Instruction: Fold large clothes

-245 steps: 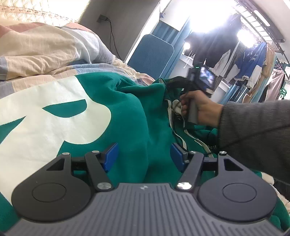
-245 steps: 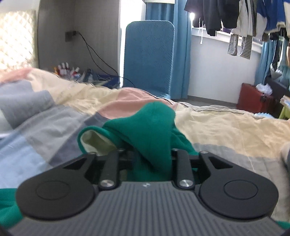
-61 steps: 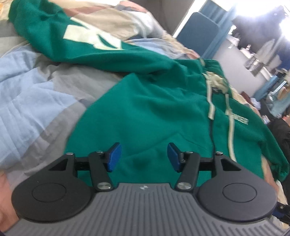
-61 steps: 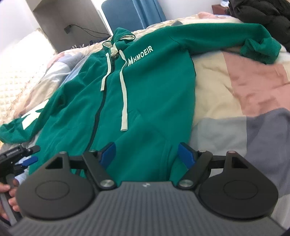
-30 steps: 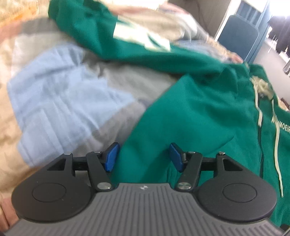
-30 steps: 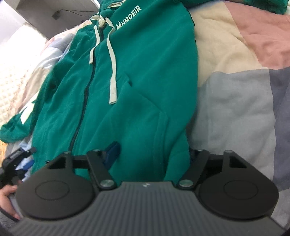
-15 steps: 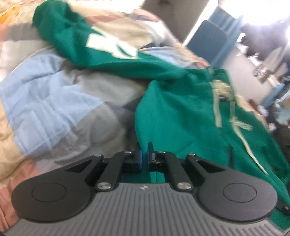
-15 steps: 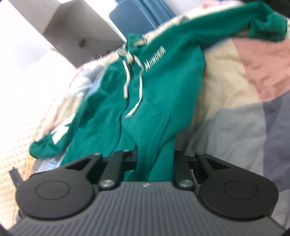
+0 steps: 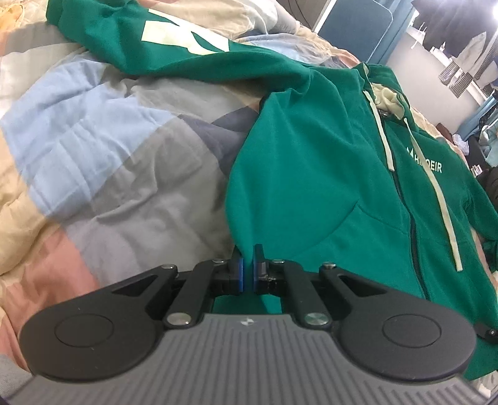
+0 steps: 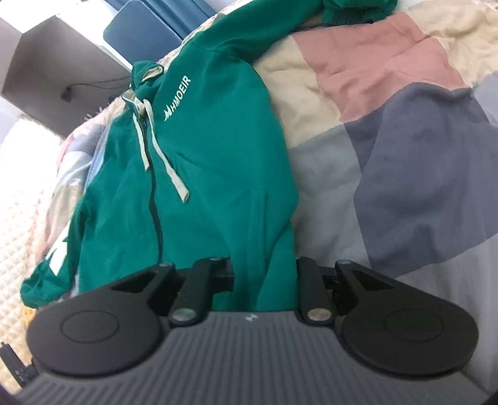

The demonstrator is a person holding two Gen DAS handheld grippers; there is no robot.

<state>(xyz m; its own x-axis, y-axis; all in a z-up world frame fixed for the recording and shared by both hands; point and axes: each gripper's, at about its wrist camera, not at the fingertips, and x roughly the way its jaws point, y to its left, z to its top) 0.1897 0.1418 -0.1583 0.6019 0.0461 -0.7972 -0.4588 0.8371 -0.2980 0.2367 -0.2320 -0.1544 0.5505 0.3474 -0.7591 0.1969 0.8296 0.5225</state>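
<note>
Each claw gripped a bottom corner of the soft, floppy hoodie (image 9: 311,174): left claw (image 9: 247,275) nearly closed, right claw (image 10: 264,280) apparently clamping bunched hem.

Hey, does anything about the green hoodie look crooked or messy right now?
Slightly. The green hoodie lies front-up on the quilt, but one sleeve trails off rumpled and the drawstrings hang unevenly. Both tongs, left and right, pinch its hem.

Bright daylight blows out the window (image 9: 493,12) corner; fisheye edges bend, the right view is softly blurred, shadows are faint.
</note>
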